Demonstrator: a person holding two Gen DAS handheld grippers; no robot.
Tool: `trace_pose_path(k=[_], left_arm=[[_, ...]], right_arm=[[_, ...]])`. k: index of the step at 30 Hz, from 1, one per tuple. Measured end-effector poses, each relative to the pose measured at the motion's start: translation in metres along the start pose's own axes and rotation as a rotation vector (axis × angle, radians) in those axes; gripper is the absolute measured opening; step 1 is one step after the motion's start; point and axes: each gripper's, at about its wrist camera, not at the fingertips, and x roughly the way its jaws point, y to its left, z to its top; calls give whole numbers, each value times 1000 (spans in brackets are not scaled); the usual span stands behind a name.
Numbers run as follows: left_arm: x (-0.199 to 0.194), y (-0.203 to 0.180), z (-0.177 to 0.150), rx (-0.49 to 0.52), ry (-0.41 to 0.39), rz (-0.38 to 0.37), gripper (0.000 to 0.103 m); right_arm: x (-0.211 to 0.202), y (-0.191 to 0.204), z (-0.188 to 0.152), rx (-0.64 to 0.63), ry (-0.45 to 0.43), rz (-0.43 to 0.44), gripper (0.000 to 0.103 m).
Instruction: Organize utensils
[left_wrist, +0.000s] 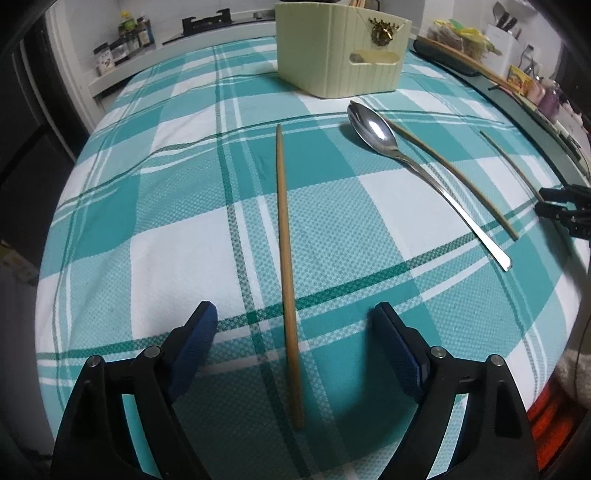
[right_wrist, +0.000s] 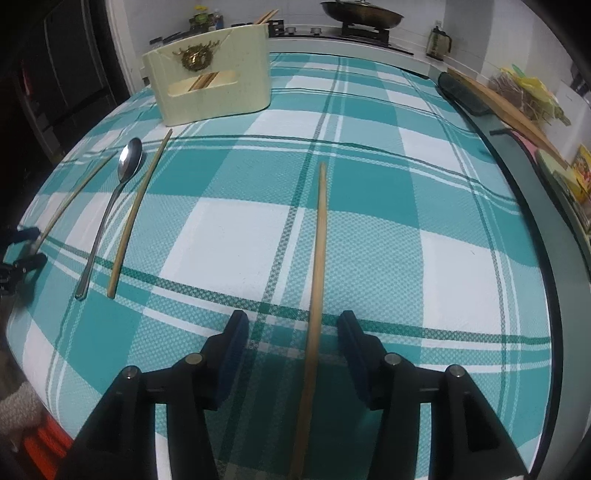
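Note:
Chopsticks and a spoon lie on a teal checked tablecloth (left_wrist: 207, 206). In the left wrist view my left gripper (left_wrist: 295, 314) stands open, and a wooden chopstick (left_wrist: 286, 266) lies on the cloth between its blue pads without touching them. To its right are a steel spoon (left_wrist: 406, 158), a second chopstick (left_wrist: 454, 166) and a third chopstick (left_wrist: 509, 162). The third one runs toward my right gripper (left_wrist: 541, 202). In the right wrist view my right gripper (right_wrist: 291, 325) is open astride that chopstick (right_wrist: 317, 277). A cream utensil holder (right_wrist: 210, 85) with chopsticks in it stands at the back.
Beyond the table are a stove with a pan (right_wrist: 362, 14) and several jars (left_wrist: 125, 40). A long wooden board (right_wrist: 509, 107) and packets lie along the right side. The table's near edge drops off just below both grippers.

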Motion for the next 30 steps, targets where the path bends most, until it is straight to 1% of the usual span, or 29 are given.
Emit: trace_pose_path(k=[3,5,9,11,12,14,15,16,17,18,19,20,22,23,24,27,30], left_arm=[[6,8,14,19,33,-1,82],[11,13,26,33,52,-13,77],[23,17,50,59,83,-28,68],[29,17,64,68,97,-31,60],[32,16,70,71,103,-32,57],[38,16,83,71,113,-25,48],[41,16,90,68,117,-20,47],[44,16,96,60,121,-24,41],[47,16,102,52,122,-29,28],[50,16,108,44,119,-30,21],[52,17,113,31,118,-36,6],[55,19,117,9,118,-44,4],[51,24,122,-33,90,-42,4],[46,27,123,-50,66,-49,4],[35,29,123,-69,33,-65,4],[-8,34,116,-92,-92,-107,4],[-53,37,106,-100,-202,-137,4]], right_arm=[[2,-4,5,-17,42,35,53],[4,-9,10,-20,73,59,53],[12,-17,26,-32,123,67,52],[18,-20,38,-30,142,61,51],[22,-22,44,-27,149,60,48],[28,-23,57,-28,157,58,44],[32,-22,64,-30,160,57,40],[36,-21,71,-30,159,57,37],[39,-21,78,-27,155,60,34],[44,-21,86,-18,151,64,26],[48,-22,93,-6,146,65,11],[51,-23,100,11,138,66,8],[56,-24,111,37,124,49,7],[55,-25,114,46,111,39,7],[49,-26,115,61,84,46,7],[8,-26,117,97,-47,105,7],[-39,-21,115,66,-159,109,7]])
